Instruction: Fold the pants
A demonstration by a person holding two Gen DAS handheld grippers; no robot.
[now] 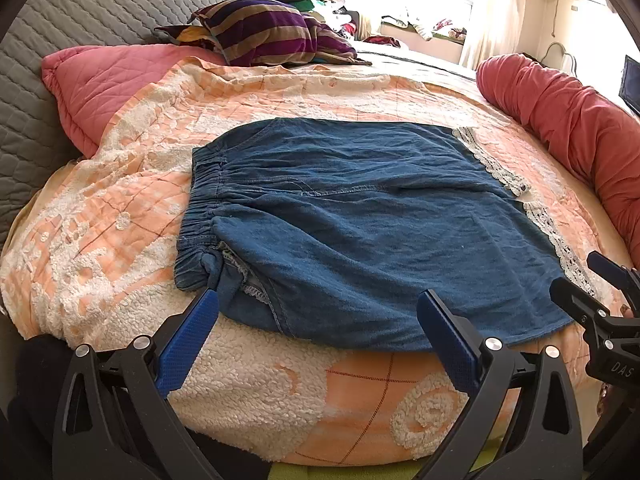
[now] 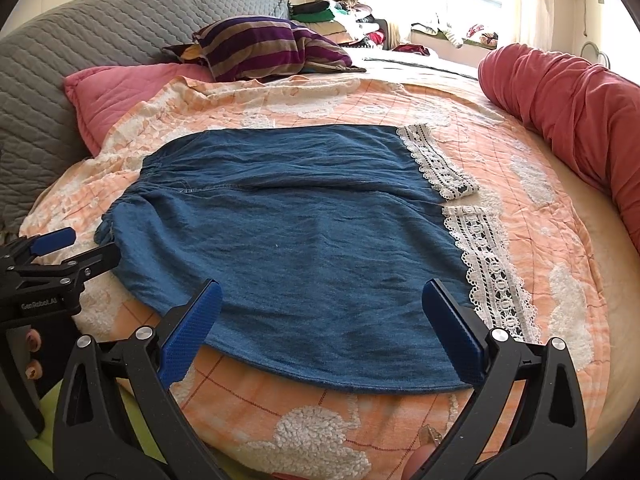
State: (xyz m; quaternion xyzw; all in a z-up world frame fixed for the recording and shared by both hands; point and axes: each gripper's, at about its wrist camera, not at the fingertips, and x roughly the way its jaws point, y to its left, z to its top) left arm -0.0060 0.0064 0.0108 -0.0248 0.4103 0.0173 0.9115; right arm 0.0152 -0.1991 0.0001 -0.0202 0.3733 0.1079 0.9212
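Blue denim pants (image 1: 360, 216) (image 2: 296, 240) lie flat on the orange and white bedspread, elastic waistband (image 1: 200, 216) to the left, white lace hems (image 1: 560, 248) (image 2: 492, 272) to the right. My left gripper (image 1: 320, 304) is open just above the near edge of the pants, close to the waistband corner. My right gripper (image 2: 322, 292) is open over the near edge of the near leg, beside the lace hem. Each gripper shows in the other's view, the right gripper (image 1: 588, 280) at the right edge and the left gripper (image 2: 80, 248) at the left edge.
The bedspread (image 1: 120, 208) (image 2: 540, 200) covers a bed. A pink pillow (image 1: 104, 84), a striped purple pillow (image 1: 264, 32) and a grey quilted headboard (image 1: 80, 12) lie behind. A rolled red blanket (image 2: 568, 100) runs along the right side. Fingers (image 2: 32, 340) of the person hold the left gripper.
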